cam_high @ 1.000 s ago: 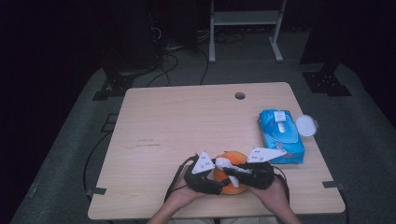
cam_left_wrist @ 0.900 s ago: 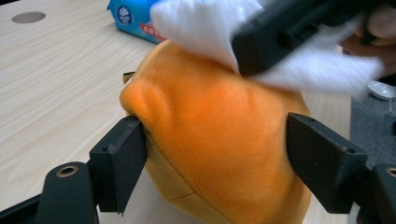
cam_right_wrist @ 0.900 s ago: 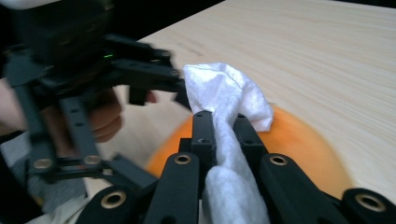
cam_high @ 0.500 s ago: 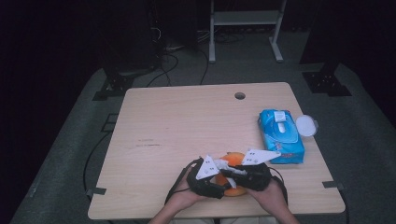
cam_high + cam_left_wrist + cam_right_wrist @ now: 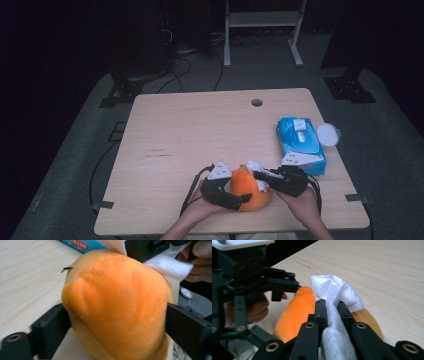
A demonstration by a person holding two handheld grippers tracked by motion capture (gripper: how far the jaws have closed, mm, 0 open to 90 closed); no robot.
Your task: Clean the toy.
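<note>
Orange plush toy at the near edge of the surface, wedged between wide-spread fingers of left gripper, just been opening, both still touching its sides. Right gripper nearly closed, clamped on white wipe pressed against toy's top. Blue wipes pack lying near, to the right

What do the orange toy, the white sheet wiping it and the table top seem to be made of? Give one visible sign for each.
Orange toy: soft plush fabric, going by its short, matt fuzzy pile and a stitched seam.
White sheet: probably a nonwoven wipe or tissue; it looks thin, fibrous and crumpled, bunched in the right tongs.
Table top: pale wood or wood-look laminate, with a fine straight grain and a smooth matt finish.
</note>
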